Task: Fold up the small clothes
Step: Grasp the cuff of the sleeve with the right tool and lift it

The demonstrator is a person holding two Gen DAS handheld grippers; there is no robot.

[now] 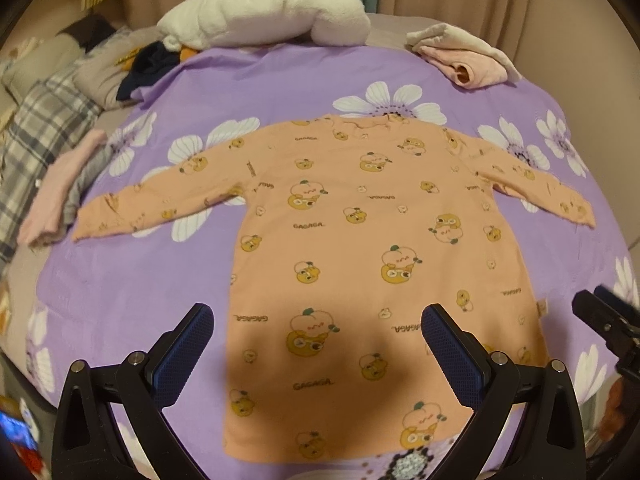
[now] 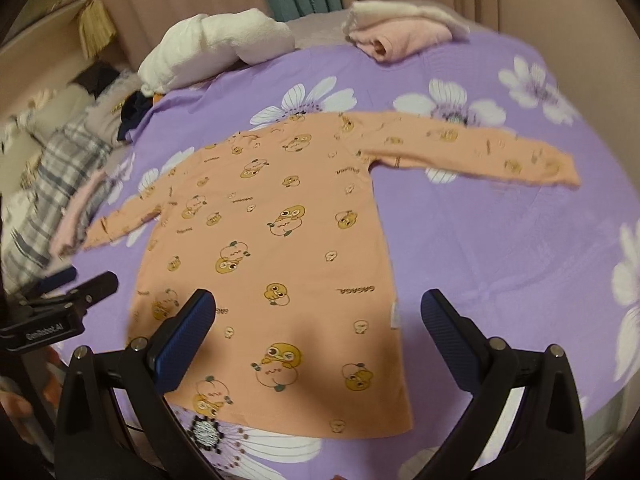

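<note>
An orange long-sleeved child's shirt with cartoon prints lies flat on the purple flowered sheet, both sleeves spread out and hem toward me. It also shows in the right wrist view. My left gripper is open and empty, hovering above the shirt's hem area. My right gripper is open and empty above the hem's right side. The right gripper shows at the right edge of the left wrist view, and the left gripper at the left edge of the right wrist view.
A white plush blanket lies at the far edge. A folded pink and cream pile lies at the far right. Folded pink and grey clothes and a plaid cloth lie at the left. Dark clothes lie by the blanket.
</note>
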